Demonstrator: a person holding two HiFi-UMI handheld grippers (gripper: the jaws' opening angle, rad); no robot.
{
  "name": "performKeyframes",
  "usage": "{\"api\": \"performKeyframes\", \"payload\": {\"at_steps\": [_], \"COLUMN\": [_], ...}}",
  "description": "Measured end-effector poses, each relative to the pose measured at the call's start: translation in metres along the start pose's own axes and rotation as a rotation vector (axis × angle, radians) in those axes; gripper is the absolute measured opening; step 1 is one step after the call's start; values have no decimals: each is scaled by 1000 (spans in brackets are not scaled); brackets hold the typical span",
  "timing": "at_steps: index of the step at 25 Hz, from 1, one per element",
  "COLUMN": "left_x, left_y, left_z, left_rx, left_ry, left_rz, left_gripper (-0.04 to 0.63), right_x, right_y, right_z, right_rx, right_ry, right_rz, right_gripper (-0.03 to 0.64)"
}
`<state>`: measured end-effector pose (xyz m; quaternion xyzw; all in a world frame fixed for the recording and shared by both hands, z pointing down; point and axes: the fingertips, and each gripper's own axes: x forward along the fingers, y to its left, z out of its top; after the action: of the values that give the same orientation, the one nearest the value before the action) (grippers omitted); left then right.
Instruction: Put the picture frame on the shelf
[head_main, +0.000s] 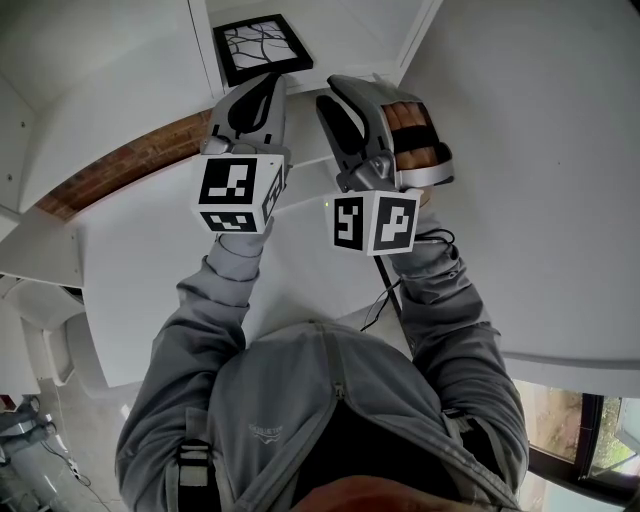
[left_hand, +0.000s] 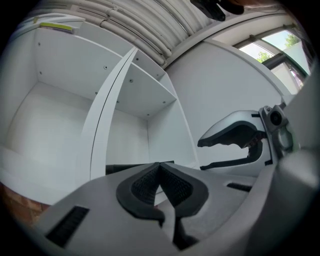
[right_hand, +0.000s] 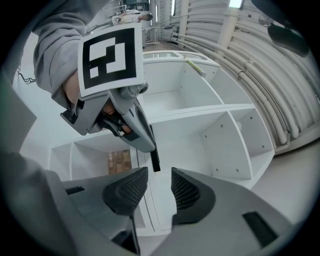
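The picture frame (head_main: 262, 47) is black with a white, branch-patterned picture, and it lies in a compartment of the white shelf unit (head_main: 372, 30). My left gripper (head_main: 271, 84) is shut just short of the frame's near edge, its pads meeting with nothing seen between them. In the left gripper view the frame (left_hand: 131, 168) is a dark bar just beyond the left gripper (left_hand: 160, 171). My right gripper (head_main: 336, 92) hovers open beside it, empty. In the right gripper view the right gripper (right_hand: 160, 187) points at the shelf, and the frame's edge (right_hand: 154, 159) shows under the left gripper (right_hand: 141, 141).
White shelf dividers (right_hand: 215, 111) form several open compartments. A strip of brick (head_main: 128, 161) shows at the left behind the panels. A black cable (head_main: 392, 292) trails by the person's right sleeve. White panels surround the unit.
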<state>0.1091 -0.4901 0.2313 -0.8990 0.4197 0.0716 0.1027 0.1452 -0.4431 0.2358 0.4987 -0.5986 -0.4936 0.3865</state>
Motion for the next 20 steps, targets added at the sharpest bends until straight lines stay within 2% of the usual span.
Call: {"api": "performKeyframes", "payload": {"at_steps": [6, 9, 14, 20], "left_x": [3, 0, -13, -39], "left_y": [2, 2, -5, -21], "left_z": [-5, -2, 6, 19], "left_rx": [-2, -11, -1, 30], "left_ry": [14, 16, 10, -3], "left_rz": [8, 14, 13, 14], "left_gripper": [8, 8, 8, 8], "right_x": [-14, -25, -41, -62], "right_y": [-8, -16, -26, -35], "right_z": [6, 12, 15, 9], "right_rx": [52, 115, 305, 552], "right_ry": [-20, -44, -73, -99], "right_rz": [-28, -53, -84, -114], "right_gripper": [156, 123, 50, 28]}}
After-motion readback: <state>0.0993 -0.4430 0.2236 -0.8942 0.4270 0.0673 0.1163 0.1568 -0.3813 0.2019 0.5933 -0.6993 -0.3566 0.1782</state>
